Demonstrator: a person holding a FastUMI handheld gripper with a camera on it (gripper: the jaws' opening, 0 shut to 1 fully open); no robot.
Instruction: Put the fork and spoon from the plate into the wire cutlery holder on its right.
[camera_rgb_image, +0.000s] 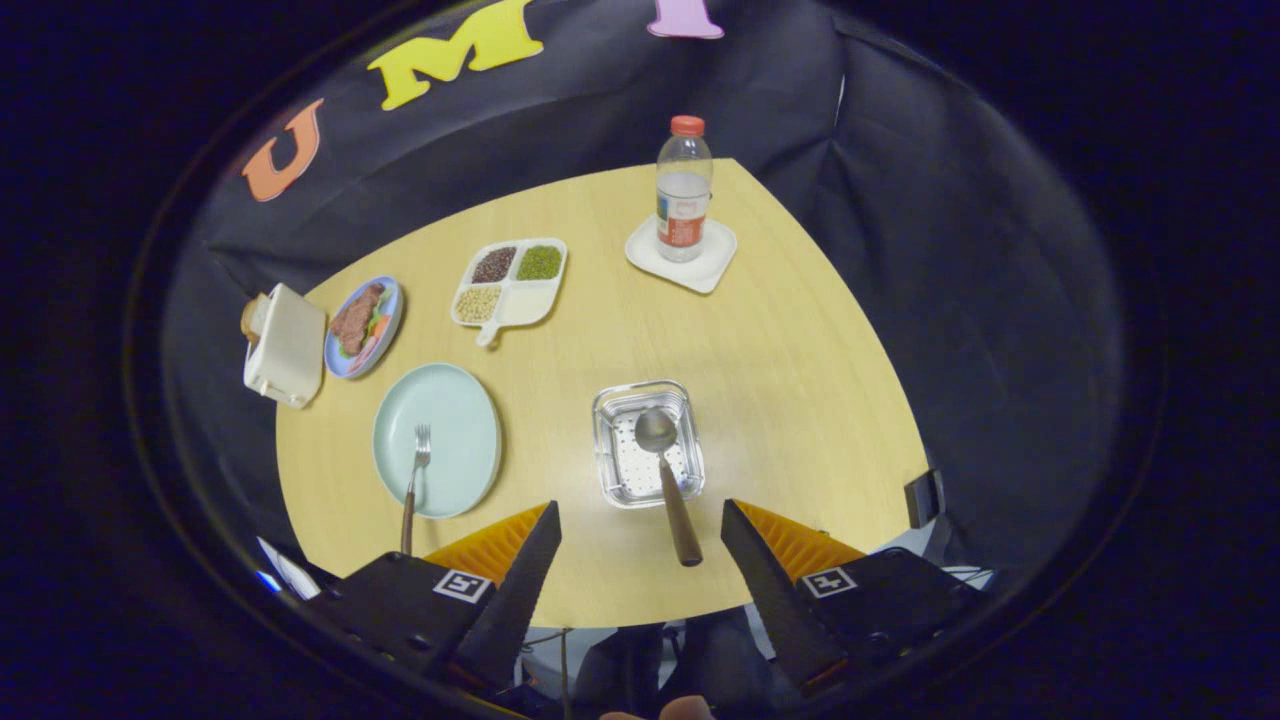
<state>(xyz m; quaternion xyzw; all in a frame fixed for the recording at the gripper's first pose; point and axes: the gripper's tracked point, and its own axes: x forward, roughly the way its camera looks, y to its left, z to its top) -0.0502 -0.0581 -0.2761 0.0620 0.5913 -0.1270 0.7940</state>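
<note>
Hand-held gripper (640, 520): fingers spread wide apart, holding nothing, poised above the near edge of the desk.
Spoon (668, 480): lies in the wire cutlery holder, bowl toward the far side, long axis running far to near; its dark wooden handle juts over the holder's near rim and ends between the fingers, touching neither.
Fork (414, 480): lies on the plate, tines pointing far, handle pointing near and overhanging the plate's near rim; long axis roughly parallel to the spoon's.
Plate (455, 410): round, pale blue-green, smooth, left of the holder and ahead of the left finger.
Wire cutlery holder (612, 415): square metal basket with rounded corners and a perforated floor, right of the plate, just ahead of the fingers.
Desk (780, 380): light wood grain.
Sectioned tray (535, 300): white, four compartments, three holding dark, green and tan grains; far of the plate.
Bottle (684, 190): clear plastic, red cap, upright on a white square coaster (715, 270) at the far side.
Small plate (392, 315): blue, carrying food, at far left.
Toaster (285, 345): cream, boxy, at the left edge.
Obstructions: nothing lies between the fingers and the fork.
</note>
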